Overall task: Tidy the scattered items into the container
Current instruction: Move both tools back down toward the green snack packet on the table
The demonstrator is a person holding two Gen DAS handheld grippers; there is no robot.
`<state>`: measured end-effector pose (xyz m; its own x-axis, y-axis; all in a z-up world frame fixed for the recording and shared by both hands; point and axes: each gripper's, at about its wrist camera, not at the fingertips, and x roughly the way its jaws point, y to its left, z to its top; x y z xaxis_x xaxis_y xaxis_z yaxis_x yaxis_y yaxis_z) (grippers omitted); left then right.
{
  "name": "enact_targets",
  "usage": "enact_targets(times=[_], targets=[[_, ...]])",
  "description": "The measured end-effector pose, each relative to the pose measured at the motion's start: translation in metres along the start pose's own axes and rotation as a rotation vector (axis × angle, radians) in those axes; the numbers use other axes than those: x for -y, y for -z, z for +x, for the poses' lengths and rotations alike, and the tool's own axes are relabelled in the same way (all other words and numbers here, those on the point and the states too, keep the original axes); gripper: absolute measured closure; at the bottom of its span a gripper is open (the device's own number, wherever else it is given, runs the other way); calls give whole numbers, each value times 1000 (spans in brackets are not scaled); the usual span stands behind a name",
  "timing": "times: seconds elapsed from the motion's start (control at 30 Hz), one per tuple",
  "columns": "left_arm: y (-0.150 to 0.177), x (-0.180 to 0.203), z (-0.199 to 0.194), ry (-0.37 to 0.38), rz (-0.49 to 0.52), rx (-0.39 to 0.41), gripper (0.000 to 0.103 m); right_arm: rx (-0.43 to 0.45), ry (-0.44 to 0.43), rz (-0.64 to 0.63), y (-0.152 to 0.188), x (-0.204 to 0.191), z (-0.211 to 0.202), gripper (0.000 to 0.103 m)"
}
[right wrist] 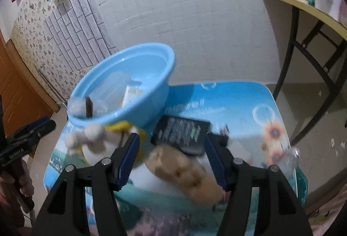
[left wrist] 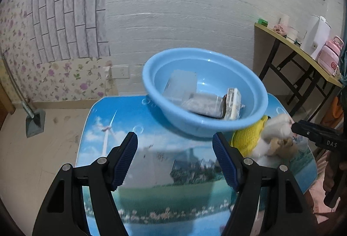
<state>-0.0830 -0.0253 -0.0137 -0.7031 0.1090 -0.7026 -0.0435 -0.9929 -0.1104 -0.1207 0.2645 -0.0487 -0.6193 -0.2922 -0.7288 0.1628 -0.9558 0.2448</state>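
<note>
- Right wrist view: the right gripper (right wrist: 171, 160) has its blue ribbed jaws apart with nothing pinched. A tan, spotty, soft-looking plush lump (right wrist: 184, 173) sits in the gap between them, untouched as far as I can tell.
- My read is that the plush is the next pick. I'd centre the jaws over its fattest part and squeeze until the pads sink in a bit, since fuzzy stuff slips out of a shallow grip.
- The round, glossy light-blue plastic basin (right wrist: 121, 92) is the landmark. It looks tilted, with its far rim higher, so I'd drop things well inside and not on the near lip.
- Just in front of the basin lies a flat black rectangular block with white print (right wrist: 182, 134), hard and smooth-looking. It's right behind the plush, so don't catch it too.
- A yellow knitted soft toy with white fluffy bits (left wrist: 251, 138) is jammed up against the basin's near wall.
- Left wrist view: the left gripper (left wrist: 175, 160) has its jaws wide apart and empty, over the glossy printed-sky tabletop (left wrist: 151, 171) in front of the basin.
- Already in the basin: a clear plastic box (left wrist: 182, 84) and a grey packet (left wrist: 203, 103).
</note>
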Motion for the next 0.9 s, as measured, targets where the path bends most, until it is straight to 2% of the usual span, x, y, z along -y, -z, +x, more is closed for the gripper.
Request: enact_targets(times=[0.17, 0.33, 0.6, 0.9], targets=[[20, -2, -7, -7, -21, -26, 32, -29, 20, 26, 25, 16, -8, 41], [34, 2, -11, -2, -36, -42, 28, -21, 29, 46, 34, 30, -21, 41], [55, 30, -9, 58, -20, -84, 28, -21, 29, 59, 46, 42, -30, 41], [78, 90, 1, 158, 134, -161, 28, -71, -7, 36, 75, 43, -29, 41]])
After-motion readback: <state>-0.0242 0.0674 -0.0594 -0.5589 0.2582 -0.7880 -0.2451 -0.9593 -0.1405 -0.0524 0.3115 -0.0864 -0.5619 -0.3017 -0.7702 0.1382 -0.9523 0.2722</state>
